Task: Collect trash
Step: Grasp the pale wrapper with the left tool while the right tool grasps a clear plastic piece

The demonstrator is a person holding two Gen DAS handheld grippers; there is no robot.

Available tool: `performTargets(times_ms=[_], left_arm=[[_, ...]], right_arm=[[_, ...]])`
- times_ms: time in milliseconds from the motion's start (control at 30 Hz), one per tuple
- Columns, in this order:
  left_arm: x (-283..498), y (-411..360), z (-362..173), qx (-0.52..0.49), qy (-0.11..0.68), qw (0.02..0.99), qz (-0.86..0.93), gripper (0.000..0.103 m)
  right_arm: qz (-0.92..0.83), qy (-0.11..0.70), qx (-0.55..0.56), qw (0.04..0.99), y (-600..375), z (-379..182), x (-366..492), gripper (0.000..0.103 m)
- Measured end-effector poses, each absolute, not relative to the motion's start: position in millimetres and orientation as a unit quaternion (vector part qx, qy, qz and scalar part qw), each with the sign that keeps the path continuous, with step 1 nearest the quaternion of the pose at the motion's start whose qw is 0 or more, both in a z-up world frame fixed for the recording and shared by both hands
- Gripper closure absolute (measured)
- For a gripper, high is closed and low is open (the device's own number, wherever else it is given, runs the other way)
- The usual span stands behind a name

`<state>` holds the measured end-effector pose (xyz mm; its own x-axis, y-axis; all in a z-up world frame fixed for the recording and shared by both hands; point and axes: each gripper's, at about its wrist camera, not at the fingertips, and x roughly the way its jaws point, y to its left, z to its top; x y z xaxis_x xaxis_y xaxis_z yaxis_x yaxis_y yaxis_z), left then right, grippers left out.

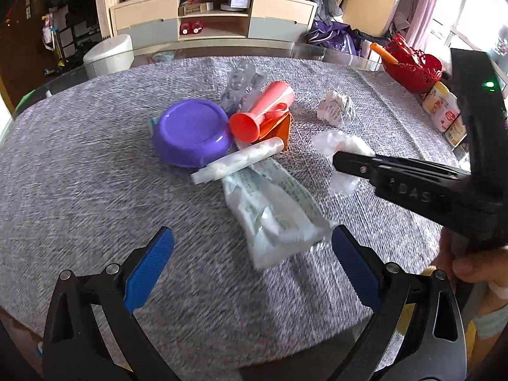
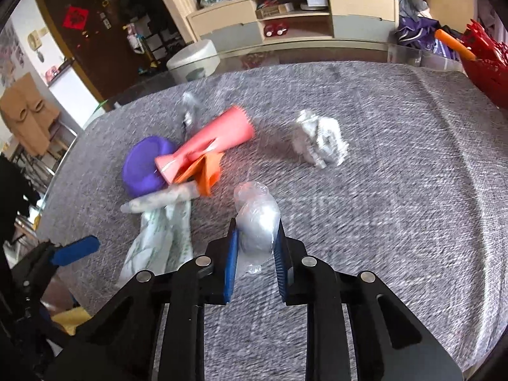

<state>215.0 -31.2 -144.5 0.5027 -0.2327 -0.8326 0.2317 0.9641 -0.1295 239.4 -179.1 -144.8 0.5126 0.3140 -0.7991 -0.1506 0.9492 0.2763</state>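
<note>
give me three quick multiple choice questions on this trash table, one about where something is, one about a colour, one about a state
1. Where does the crumpled paper ball lie?
A. on the grey cloth, apart from the pile
B. inside the bowl
C. in the red basket

2. What colour is the upside-down bowl?
A. green
B. purple
C. white

3. What are the right tongs doing?
A. standing wide open over bare cloth
B. gripping the pink cup
C. closed on a clear plastic wad

Answers:
1 A, it sits alone on the cloth, right of the pile.
2 B, its base shows purple in both views.
3 C, both blue pads press the wad's sides.
</note>
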Motion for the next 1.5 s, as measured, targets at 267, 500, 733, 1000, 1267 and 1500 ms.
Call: performTargets(times_ms=[267,500,733,1000,1267,1500], left_arm=[[233,-59,-155,0.016,0.49,0.863,-0.127,0.008],[228,-67,-164,0.06,0.489,0.865,-0.099,0.028],[221,-49,-155,0.021,0.491,0.864,-0.11,0.055],[204,-39,-135,0.005,0.47,0.875,-0.12,0.082],[188,-39,-117,0.012,0.454,0.882,-0.123,0.093],[158,-37,-94,0.013,0.431,0.894,-0.124,0.095]], right_arm=[[0.127,0.469,0.1,0.868,-201,-142,239,0.081],[0.127,0.466,0.103,0.869,-209,-142,235,0.081],[0.131,0.465,0.102,0.87,-207,-139,227,0.081],[0.137,0.46,0.095,0.872,-205,-129,212,0.081],[0.14,0.454,0.095,0.875,-203,-119,196,0.081],[0.146,0.444,0.088,0.88,-199,-105,177,0.081]])
